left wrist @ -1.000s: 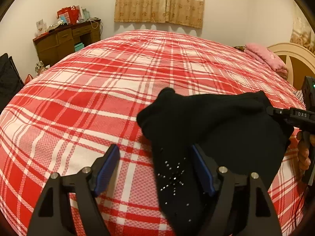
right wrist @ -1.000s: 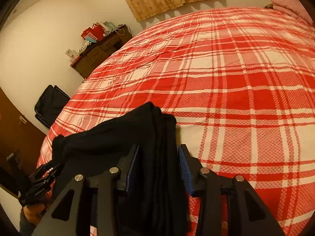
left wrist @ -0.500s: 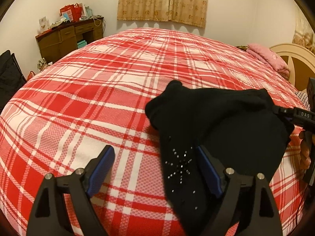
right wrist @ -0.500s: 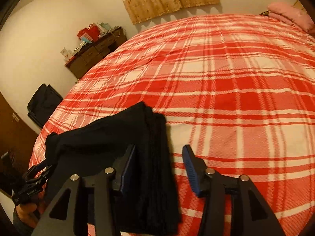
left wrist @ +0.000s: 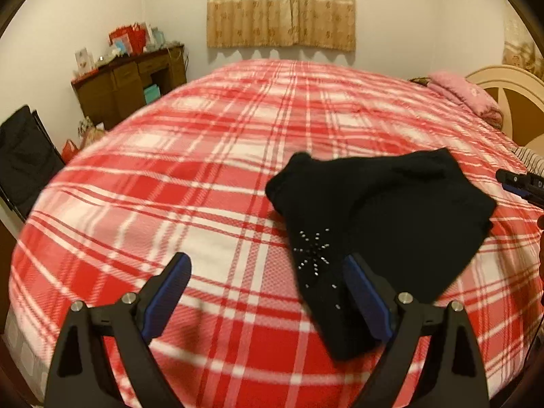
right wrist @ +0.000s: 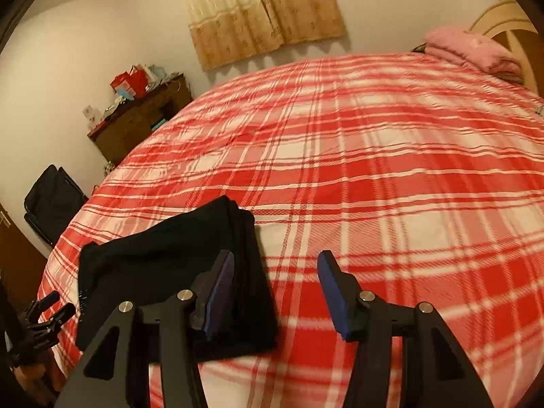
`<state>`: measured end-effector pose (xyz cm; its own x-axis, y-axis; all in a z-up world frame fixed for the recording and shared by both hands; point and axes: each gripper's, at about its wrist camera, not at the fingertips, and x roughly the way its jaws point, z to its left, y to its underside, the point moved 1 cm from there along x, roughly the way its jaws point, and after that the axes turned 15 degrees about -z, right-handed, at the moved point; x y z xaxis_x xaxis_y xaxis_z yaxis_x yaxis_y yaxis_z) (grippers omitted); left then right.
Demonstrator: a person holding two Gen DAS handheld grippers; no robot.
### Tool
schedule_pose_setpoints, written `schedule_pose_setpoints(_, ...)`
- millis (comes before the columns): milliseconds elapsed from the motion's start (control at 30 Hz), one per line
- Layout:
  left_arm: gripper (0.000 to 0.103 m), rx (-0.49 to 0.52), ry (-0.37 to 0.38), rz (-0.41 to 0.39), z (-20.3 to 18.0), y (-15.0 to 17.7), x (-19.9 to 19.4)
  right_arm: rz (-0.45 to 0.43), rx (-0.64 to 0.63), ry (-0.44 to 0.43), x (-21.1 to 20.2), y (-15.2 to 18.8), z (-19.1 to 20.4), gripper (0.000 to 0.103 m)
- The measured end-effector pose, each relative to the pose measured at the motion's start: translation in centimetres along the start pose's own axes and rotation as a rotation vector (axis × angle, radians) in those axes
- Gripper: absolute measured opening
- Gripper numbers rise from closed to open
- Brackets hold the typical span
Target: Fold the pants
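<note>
Black pants (left wrist: 380, 210) lie folded in a compact pile on the red plaid bedspread (left wrist: 204, 187), a beaded star pattern on the near flap. My left gripper (left wrist: 265, 261) hovers over their left end, its jaws opening. Only its right finger overlaps the cloth, and nothing is pinched. In the right wrist view the pants (right wrist: 163, 258) sit lower left with stacked folded edges. My right gripper (right wrist: 275, 256) is open just off their right edge, bare bedspread (right wrist: 408, 187) between its pads. The tips of each gripper show in the other's view: the right gripper (left wrist: 520, 183) and the left gripper (right wrist: 51, 309).
A wooden dresser (left wrist: 129, 88) with red bags stands by the far left wall. A black folding case (left wrist: 23, 156) sits beside the bed's left edge. Pink bedding (left wrist: 465, 95) and a cream headboard (left wrist: 510, 91) are at the right. A curtain (left wrist: 282, 6) hangs at the back.
Both grippers pulled back and rose away from the pants while their jaws widened. The right gripper let go of the folded edge, which now lies left of its fingers.
</note>
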<state>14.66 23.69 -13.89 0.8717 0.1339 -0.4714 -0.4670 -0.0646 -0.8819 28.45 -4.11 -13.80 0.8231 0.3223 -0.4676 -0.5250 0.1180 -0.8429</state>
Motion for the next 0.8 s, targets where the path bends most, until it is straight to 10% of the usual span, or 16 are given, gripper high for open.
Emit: schedule_pose_setpoints(800, 0.100, -0.039, 0.149, -0.220, -2.5, -3.0, -10.2, -0.190, -0.201, -0.077, -16.4, 1.7, 11.3, 0.066)
